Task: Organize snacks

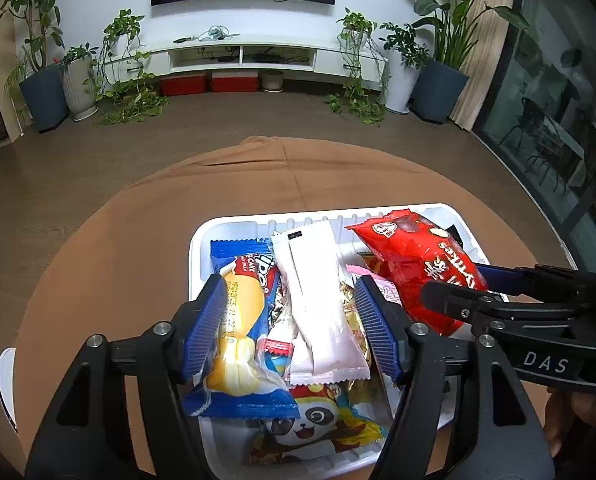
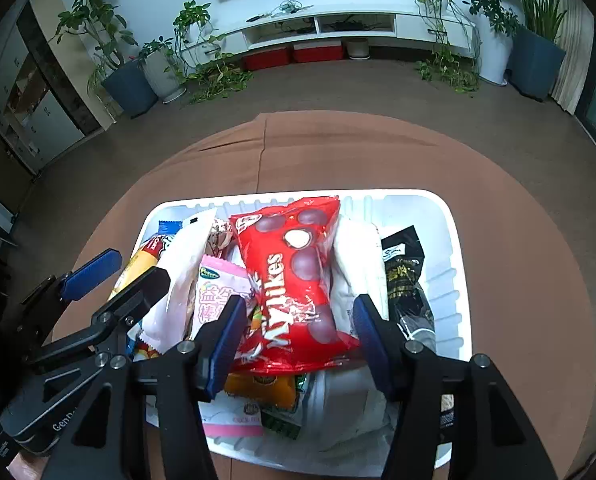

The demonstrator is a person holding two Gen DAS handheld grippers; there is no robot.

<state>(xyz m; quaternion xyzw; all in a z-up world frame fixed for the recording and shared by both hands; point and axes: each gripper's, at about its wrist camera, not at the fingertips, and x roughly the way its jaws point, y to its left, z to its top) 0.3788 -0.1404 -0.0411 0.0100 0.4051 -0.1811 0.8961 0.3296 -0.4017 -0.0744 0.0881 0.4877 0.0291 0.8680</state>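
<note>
A white tray [image 1: 195, 248] on a brown-clothed round table holds several snack packets. My left gripper [image 1: 289, 320] is open over the tray's left part, its jaws either side of a white-pink packet [image 1: 318, 308] and a blue cake packet [image 1: 241, 320]. A panda packet [image 1: 310, 428] lies below them. My right gripper [image 2: 298, 332] is open, its jaws either side of a red Mylikes bag [image 2: 293, 284], which also shows in the left wrist view [image 1: 414, 268]. A pink packet [image 2: 217, 292], a black packet [image 2: 408, 284] and the tray [image 2: 456, 240] show in the right wrist view.
The brown tablecloth [image 1: 137, 240] spreads around the tray, also in the right wrist view [image 2: 338, 152]. A white object [image 1: 7, 384] sits at the table's left edge. Beyond are wooden floor, potted plants and a white TV cabinet [image 1: 241, 52].
</note>
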